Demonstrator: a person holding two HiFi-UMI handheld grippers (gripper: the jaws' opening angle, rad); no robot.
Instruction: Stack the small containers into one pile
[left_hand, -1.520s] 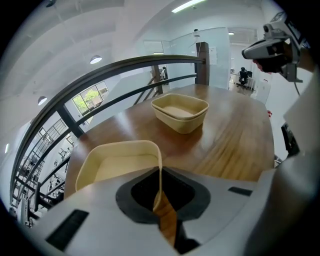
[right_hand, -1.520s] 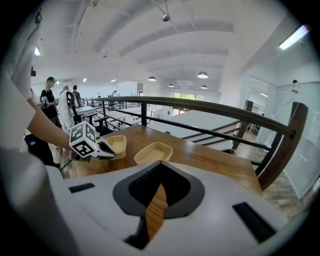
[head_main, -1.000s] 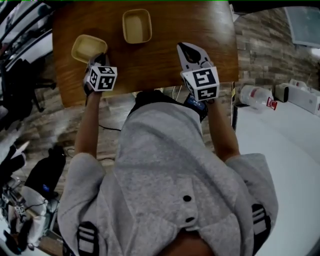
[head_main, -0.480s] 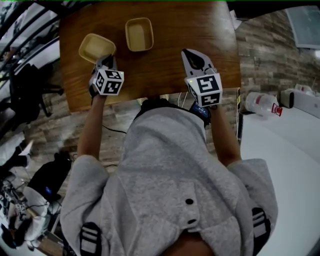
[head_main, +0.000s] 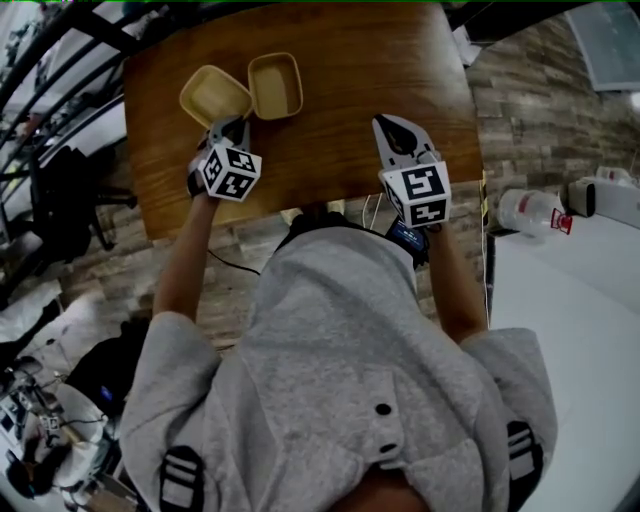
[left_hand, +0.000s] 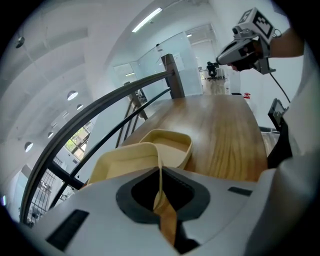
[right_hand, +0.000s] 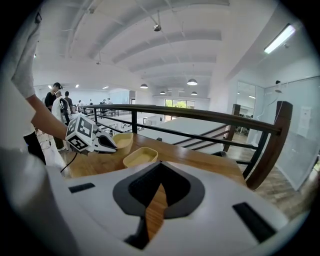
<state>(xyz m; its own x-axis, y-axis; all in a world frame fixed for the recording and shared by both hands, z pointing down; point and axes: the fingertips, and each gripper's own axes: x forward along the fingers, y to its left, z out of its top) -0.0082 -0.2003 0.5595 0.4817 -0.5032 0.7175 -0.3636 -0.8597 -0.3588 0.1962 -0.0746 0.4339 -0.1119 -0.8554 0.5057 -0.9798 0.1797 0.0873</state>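
Small containers: two, both at upper left of the head view on the desk (head_main: 340, 70). The held container (head_main: 213, 94) is pinched by its near wall in my left gripper (head_main: 228, 128), jaws clamped on the thin rim w/ one side inside the bowl & one outside. A wall grip leaves the base free to drop into the other one. It's tilted, its edge just beside (maybe touching) the 2nd container (head_main: 275, 85), which lies flat, mouth up, ready to receive. In the left gripper view the held one looks a bit raised over its neighbour's rim; can't tell if it's fully clear of the desk. My right gripper (head_main: 388, 124) hangs centre-right of frame, well apart from both, jaws together w/ nothing btwn them — parked out of the way, I'd say, as one hand is enough. Next, prob.: line up over the 2nd & lower in.
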